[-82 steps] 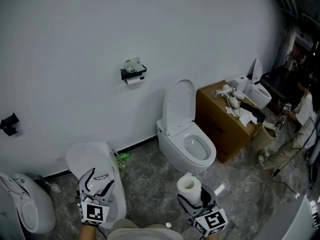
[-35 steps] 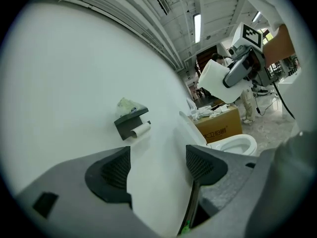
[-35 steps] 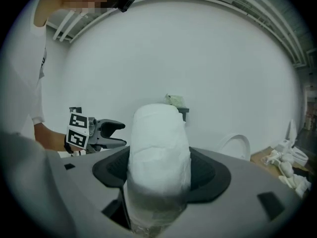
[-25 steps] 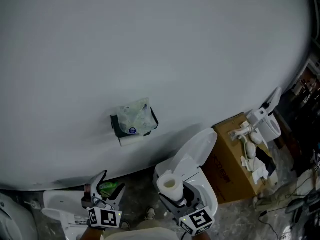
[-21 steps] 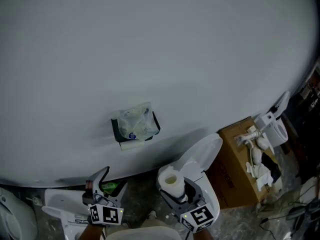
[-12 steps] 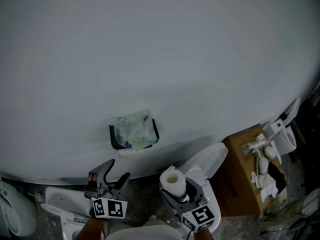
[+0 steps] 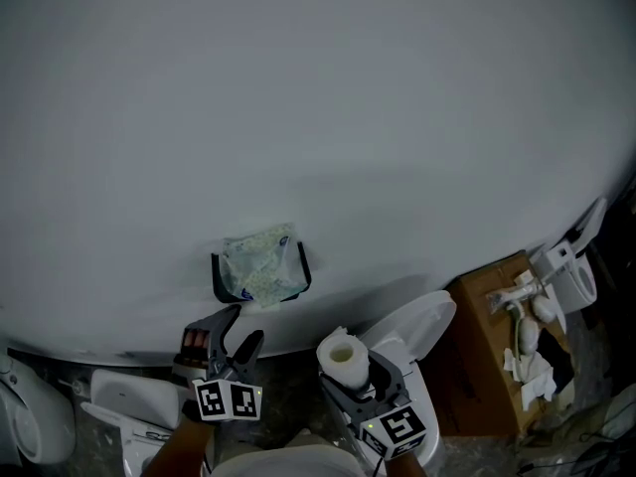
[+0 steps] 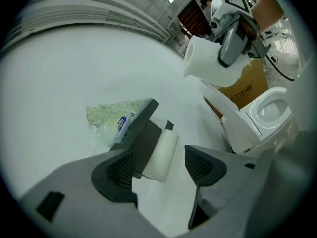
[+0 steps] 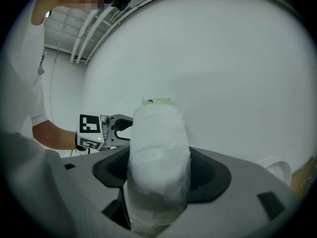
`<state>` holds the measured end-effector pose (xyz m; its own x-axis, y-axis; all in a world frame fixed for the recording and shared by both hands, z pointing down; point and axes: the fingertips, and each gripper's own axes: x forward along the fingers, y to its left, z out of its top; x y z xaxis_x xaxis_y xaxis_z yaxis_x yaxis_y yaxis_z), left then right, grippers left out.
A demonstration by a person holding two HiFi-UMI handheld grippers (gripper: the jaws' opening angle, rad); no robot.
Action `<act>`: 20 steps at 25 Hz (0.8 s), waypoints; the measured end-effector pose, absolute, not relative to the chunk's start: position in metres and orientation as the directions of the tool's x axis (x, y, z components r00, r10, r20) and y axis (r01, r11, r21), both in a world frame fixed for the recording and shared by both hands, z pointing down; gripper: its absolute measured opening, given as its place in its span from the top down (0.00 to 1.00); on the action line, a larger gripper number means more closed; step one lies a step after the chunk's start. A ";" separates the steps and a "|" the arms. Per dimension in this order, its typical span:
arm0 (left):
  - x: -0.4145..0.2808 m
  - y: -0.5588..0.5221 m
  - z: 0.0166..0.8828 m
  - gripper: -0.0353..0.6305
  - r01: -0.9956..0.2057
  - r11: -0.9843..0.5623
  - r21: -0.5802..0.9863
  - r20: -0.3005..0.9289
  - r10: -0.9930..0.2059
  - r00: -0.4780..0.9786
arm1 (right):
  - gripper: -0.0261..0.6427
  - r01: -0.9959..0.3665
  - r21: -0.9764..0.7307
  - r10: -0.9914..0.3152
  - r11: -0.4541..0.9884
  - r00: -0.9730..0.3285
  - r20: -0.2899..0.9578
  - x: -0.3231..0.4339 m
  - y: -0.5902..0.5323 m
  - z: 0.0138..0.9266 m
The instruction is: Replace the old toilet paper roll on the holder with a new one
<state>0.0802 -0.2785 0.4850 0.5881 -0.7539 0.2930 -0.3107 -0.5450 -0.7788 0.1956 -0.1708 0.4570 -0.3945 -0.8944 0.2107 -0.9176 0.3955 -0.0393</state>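
Both grippers are up at the white wall (image 7: 318, 117), and the swap has not yet begun. The left gripper (image 8: 158, 168) is empty with its jaws apart, lined up on the old roll (image 8: 161, 155) that hangs under the black holder (image 8: 141, 133) — near it, but touching nothing. The right gripper (image 9: 161, 175) is clamped on the new roll (image 9: 158, 152), held upright beside and just below the holder, over an open toilet (image 7: 422, 328). A plastic packet (image 8: 111, 118) lies on the holder's top shelf. By the look of things only the fetching is done — the fresh roll is in hand and within reach. What remains is the whole exchange: grip the old roll, slide it off its bar, put it aside, then thread the new one on.
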 end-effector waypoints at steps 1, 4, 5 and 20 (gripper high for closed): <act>0.083 -0.281 0.487 0.47 -0.298 -0.543 -0.785 0.301 -0.754 0.583 | 0.48 -0.918 -0.040 -0.894 0.395 -0.394 0.211 0.197 -0.171 0.458; 0.091 -0.287 0.494 0.49 -0.260 -0.532 -0.806 0.319 -0.761 0.565 | 0.48 -0.919 -0.045 -0.894 0.391 -0.391 0.217 0.204 -0.169 0.461; 0.093 -0.290 0.495 0.50 -0.250 -0.525 -0.814 0.321 -0.764 0.559 | 0.48 -0.920 -0.048 -0.894 0.389 -0.390 0.221 0.205 -0.168 0.462; 0.105 -0.315 0.512 0.56 -0.127 -0.500 -0.856 0.417 -0.815 0.402 | 0.48 -0.891 -0.069 -0.866 0.448 -0.452 0.212 0.220 -0.172 0.469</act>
